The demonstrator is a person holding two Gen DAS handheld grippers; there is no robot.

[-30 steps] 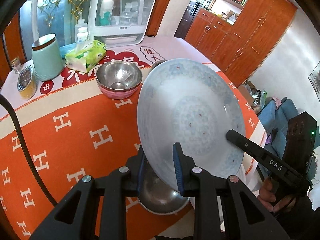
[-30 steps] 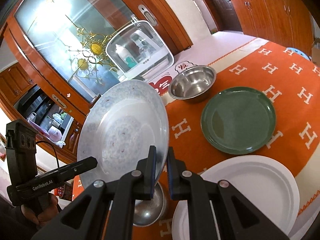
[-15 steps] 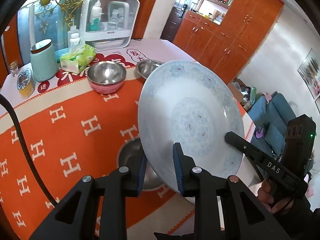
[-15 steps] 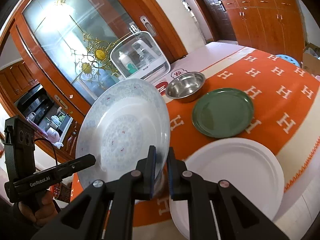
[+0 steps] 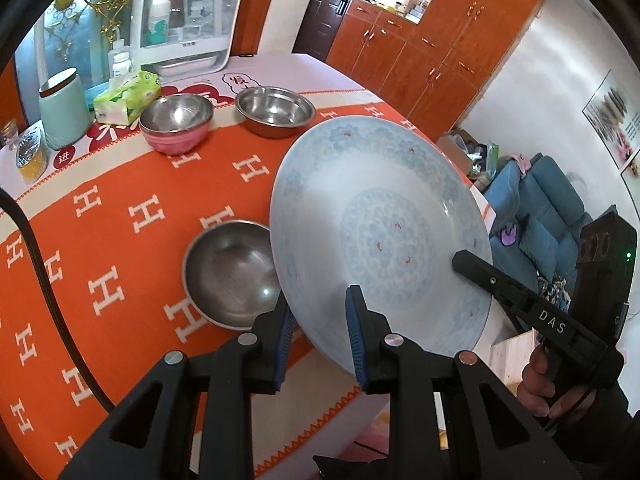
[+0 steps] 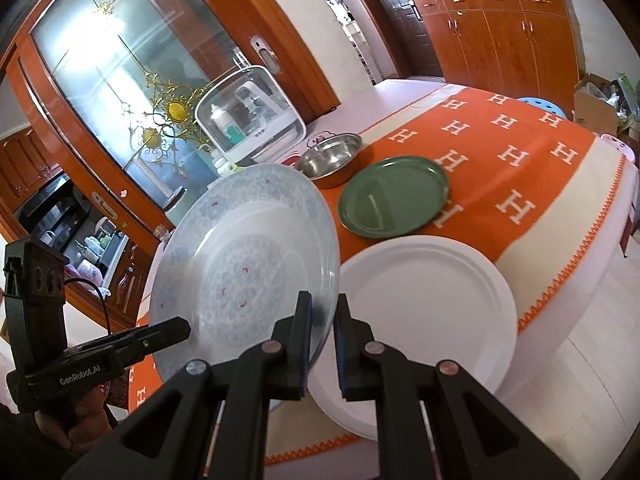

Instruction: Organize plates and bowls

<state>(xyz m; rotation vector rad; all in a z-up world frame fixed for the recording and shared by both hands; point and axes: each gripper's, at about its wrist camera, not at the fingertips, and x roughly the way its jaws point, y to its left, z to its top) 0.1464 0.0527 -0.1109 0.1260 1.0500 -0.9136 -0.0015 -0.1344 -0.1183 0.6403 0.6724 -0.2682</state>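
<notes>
Between both sets of tongs, left tongs [image 5: 320, 326] and right tongs [image 6: 322, 336] apparently clamp the tilted blue-patterned plate's [image 5: 380, 236] opposite rims.

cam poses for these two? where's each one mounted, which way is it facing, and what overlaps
Left wrist: on the left gripper, looking across the table; its fingers straddle the blue patterned plate, right gripper and hand at right.
Right wrist: on the right gripper, facing the glass door; it straddles the plate's opposite rim, white plate and green plate beyond, left gripper at left.
Shared: the patterned plate, the steel bowl.
</notes>
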